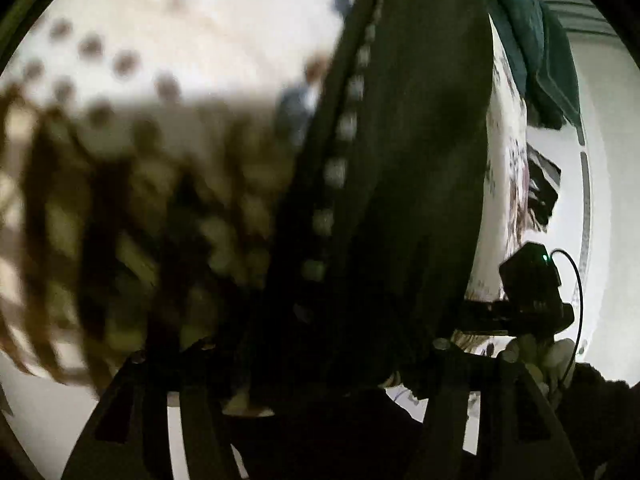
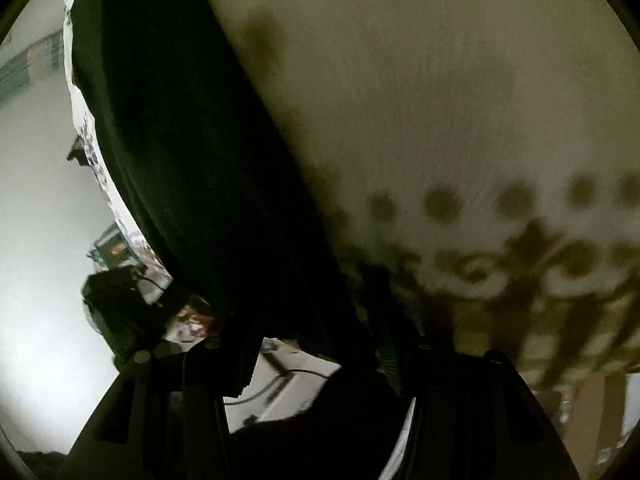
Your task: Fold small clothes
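A small garment hangs right in front of both cameras: white fabric with brown dots and brown lines (image 1: 120, 160), and a dark band (image 1: 400, 160) with a row of pale squares. In the right wrist view the same white patterned fabric (image 2: 460, 140) and dark band (image 2: 180, 140) fill the frame. My left gripper (image 1: 316, 384) is shut on the dark part of the garment. My right gripper (image 2: 316, 360) is shut on the garment's dark edge. Each view shows the other gripper beside the cloth: the right one in the left wrist view (image 1: 532, 300), the left one in the right wrist view (image 2: 120, 308).
A dark green cloth (image 1: 532, 52) lies at the upper right on a white surface (image 1: 612, 200). A floral patterned cloth (image 1: 508, 184) shows behind the garment. A white surface (image 2: 36, 220) lies at the left of the right wrist view.
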A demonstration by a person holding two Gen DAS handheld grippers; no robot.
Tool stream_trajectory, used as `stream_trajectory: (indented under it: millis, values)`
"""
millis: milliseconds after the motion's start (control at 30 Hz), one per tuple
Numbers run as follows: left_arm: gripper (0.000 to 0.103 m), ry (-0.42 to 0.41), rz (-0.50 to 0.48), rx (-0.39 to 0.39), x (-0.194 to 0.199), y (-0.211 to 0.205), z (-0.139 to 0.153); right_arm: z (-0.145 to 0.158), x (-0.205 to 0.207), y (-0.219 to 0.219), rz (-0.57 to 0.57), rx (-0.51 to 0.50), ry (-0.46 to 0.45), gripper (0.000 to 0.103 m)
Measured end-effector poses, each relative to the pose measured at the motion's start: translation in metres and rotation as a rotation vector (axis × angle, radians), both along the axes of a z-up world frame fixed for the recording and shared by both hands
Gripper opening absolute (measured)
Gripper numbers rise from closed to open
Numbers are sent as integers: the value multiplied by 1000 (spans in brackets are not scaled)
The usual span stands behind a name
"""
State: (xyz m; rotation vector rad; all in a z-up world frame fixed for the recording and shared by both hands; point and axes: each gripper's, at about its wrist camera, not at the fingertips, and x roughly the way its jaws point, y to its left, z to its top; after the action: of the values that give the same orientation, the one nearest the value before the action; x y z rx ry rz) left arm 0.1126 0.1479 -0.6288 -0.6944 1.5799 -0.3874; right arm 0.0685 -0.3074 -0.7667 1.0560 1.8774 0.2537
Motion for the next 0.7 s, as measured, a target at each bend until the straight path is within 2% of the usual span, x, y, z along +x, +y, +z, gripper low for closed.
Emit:
stream_trajectory:
  millis: [33, 67, 200, 233, 300, 333, 367, 467, 700]
  values:
    - [64, -8, 3, -15, 3, -2, 0, -3, -2, 4, -15, 9, -11, 53]
    - [65, -19, 7, -28, 10, -6, 0, -4, -3, 5, -20, 14, -22, 53]
    - [63, -56, 13, -27, 18, -8, 2, -1, -2, 25, -30, 12, -83, 55]
    - [49, -68, 12, -23, 16, -15, 3, 0, -2, 27, -28, 7, -90, 54]
    - [12, -81, -3, -19, 13, -23, 5, 6, -3, 34, -16, -14, -113, 31]
    - [12, -86, 1, -25, 13, -26, 6, 7, -6, 35, -20, -25, -116, 19]
    - [11, -94, 13, -32, 10, -19, 8, 11, -10, 31, -40, -20, -126, 15]
    - [10, -120, 73, -89, 3, -4, 21, 23, -17, 27, -86, -27, -144, 13]
    - [9, -166, 150, -131, 3, 25, 64, 86, -17, 22, -144, 6, -243, 12]
